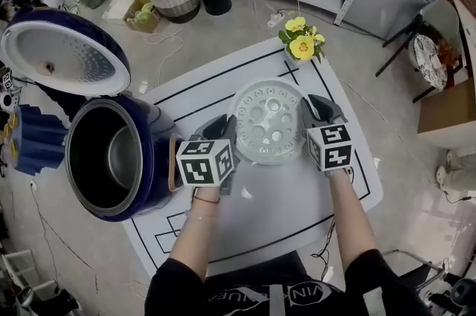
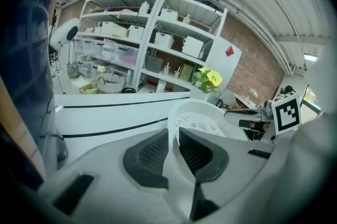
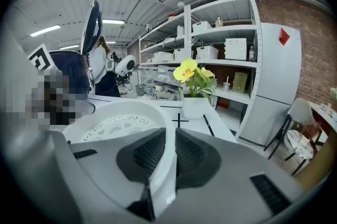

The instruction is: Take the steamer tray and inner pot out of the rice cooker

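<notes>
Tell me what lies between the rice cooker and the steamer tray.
In the head view, only the left gripper stands between the rice cooker and the steamer tray, its fingers clamped on the rim.

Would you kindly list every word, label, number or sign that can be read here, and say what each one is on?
No text reads clearly.
Shirt: white print, blurred and cut off, unreadable.
Marker cubes: black-and-white square patterns, no letters.
Red diamond sign on the grey cabinet: no readable text.
Shelf boxes: labels too small to read.
</notes>
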`<state>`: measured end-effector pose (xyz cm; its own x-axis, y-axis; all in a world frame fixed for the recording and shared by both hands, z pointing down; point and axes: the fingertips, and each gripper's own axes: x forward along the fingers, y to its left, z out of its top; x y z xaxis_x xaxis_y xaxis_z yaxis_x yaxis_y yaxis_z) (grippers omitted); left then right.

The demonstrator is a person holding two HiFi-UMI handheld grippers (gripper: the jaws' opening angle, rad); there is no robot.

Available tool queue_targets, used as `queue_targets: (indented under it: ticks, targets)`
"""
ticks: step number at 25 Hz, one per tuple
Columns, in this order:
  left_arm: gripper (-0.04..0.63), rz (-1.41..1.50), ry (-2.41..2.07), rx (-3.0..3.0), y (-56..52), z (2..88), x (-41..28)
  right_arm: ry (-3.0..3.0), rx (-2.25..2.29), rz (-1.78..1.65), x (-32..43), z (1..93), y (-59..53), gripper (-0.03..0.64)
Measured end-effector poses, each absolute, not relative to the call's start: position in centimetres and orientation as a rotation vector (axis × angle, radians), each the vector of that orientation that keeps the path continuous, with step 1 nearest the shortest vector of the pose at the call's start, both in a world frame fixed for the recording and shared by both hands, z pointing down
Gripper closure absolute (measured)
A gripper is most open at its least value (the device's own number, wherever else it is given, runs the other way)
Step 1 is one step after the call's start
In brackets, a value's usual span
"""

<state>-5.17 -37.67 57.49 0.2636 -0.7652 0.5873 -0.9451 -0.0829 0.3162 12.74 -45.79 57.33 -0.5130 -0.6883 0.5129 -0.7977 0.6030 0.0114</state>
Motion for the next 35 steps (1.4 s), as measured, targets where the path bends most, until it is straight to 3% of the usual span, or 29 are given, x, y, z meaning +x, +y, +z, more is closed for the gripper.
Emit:
queue_targets:
  ticks: [10,13,18,35]
  targets:
    - [0.534,0.373,-1.578,1.915,-38.4,57.7,-5.3,-2.357,1.177,0.278,12.6,58.0,-46.4,0.557]
    - [0.532,0.386,-1.607,1.929,-38.4,57.6,-5.3,-2.369,1.175,0.281,12.6,58.1,-46.3,0.482]
    - [0.52,0.365,-1.661,1.974,-37.9,56.1,-5.0,-2.397,1.192,0.254,13.2,56.7,-45.6,0.479]
    - [0.514,0.108,-1.85,2.161,-33.2,41.7,-5.9,-2.771,1.027,0.137,6.0,40.5,-38.7,0.479]
